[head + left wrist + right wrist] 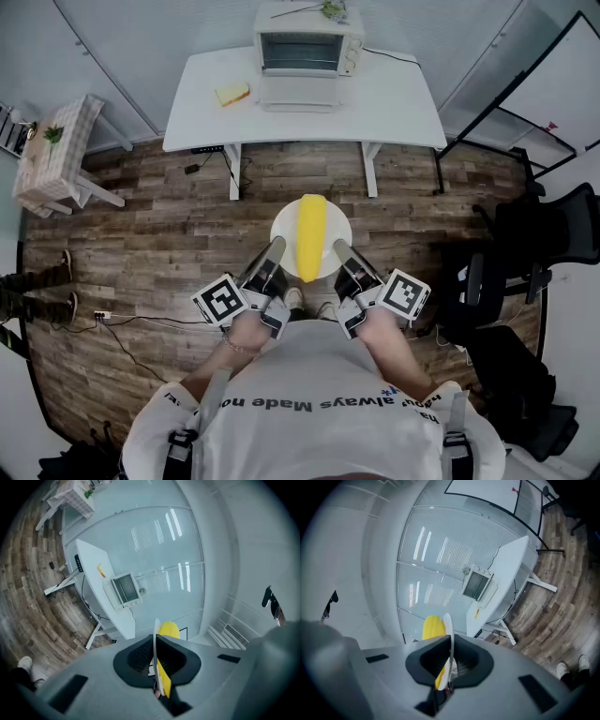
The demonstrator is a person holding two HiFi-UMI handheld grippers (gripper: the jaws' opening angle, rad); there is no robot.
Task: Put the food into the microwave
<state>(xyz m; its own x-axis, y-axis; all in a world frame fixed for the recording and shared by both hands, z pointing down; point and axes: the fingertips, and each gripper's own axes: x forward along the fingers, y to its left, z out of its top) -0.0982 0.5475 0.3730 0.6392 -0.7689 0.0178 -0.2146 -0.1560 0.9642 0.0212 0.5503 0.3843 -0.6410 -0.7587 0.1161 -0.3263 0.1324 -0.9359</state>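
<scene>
A white plate (284, 225) with a yellow corn cob (311, 235) on it is held in the air in front of the person, above the wooden floor. My left gripper (277, 253) is shut on the plate's left rim and my right gripper (341, 253) is shut on its right rim. In the left gripper view the plate (155, 644) shows edge-on between the jaws with the corn (167, 632) beyond. The right gripper view shows the plate (448, 634) and corn (432, 626) likewise. The white microwave (307, 47) stands at the back of the white table (394, 108), its door open flat.
A yellow sponge (232, 93) lies on the table left of the microwave. A small checked side table (56, 155) stands at the left. Black chairs (553, 225) and a black frame (506, 112) stand at the right. Cables (131, 323) run over the floor.
</scene>
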